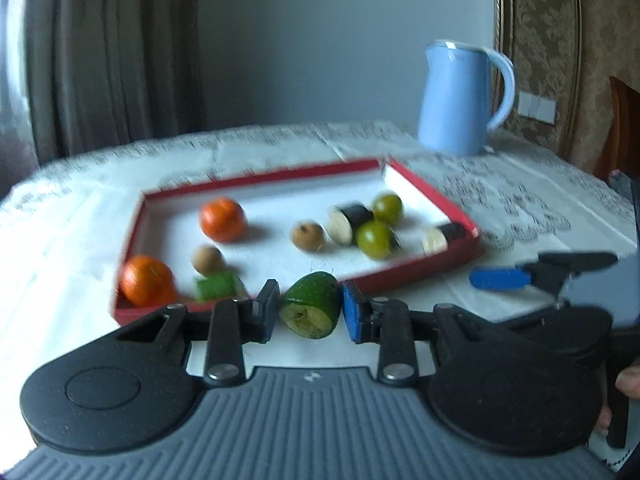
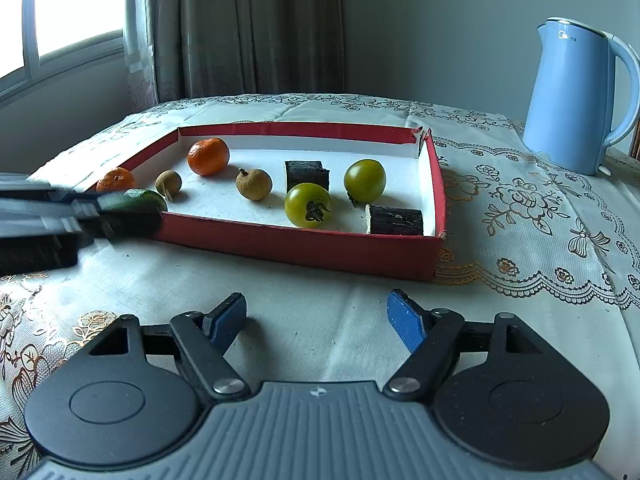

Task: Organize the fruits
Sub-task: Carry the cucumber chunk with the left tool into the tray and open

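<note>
The left gripper (image 1: 310, 312) pinches a green cucumber piece (image 1: 311, 309) between its pads, cut face toward the camera, held in front of the near wall of the red tray (image 1: 412, 278). In the right wrist view this gripper is a blurred dark shape at the tray's near left corner, with the green piece at its tip.

The right gripper (image 2: 318, 320) stands spread with nothing between its blue pads (image 2: 404, 322), above bare tablecloth (image 2: 520, 216) in front of the tray.

Inside the tray lie two tangerines (image 2: 208, 156), two small brown round fruits (image 2: 253, 184), two green tomatoes (image 2: 308, 205), two dark-skinned cut pieces (image 2: 395, 220) and, in the left wrist view, another green piece (image 1: 216, 286) near the front left corner.

A light blue kettle (image 2: 580, 100) stands on the cloth well apart from the tray, to its far right.
</note>
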Demonstrator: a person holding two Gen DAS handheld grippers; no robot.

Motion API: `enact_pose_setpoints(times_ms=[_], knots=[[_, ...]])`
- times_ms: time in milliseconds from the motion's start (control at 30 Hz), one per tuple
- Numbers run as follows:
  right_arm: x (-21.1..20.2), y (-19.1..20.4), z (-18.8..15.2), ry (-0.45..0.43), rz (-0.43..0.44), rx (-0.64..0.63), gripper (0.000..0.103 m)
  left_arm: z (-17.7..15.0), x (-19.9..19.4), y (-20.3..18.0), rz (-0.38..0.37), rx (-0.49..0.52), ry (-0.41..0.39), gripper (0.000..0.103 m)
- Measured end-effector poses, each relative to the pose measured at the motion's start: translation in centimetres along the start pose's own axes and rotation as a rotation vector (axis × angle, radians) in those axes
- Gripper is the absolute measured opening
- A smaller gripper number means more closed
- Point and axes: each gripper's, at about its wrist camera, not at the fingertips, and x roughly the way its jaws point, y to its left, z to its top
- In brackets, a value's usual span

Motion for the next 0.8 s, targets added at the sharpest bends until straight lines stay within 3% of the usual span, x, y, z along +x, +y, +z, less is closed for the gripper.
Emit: enact_pose_setpoints(times_ms=[267,667,800], knots=[[0.0,0.0,0.0,0.0,0.0,0.0,0.077,1.8,1.8,3.7,0.143,-0.08,-0.018,0.031],[0.0,0.0,0.0,-0.001,0.002,0.002,0.078,3.8,6.4,6.5,0.261,-0.1,-0.001,0.031],[0.0,-0.1,0.0,-0.001,0.002,0.003,0.078,4.2,8.4,7.8,0.285,-0.13,0.037,0.031]])
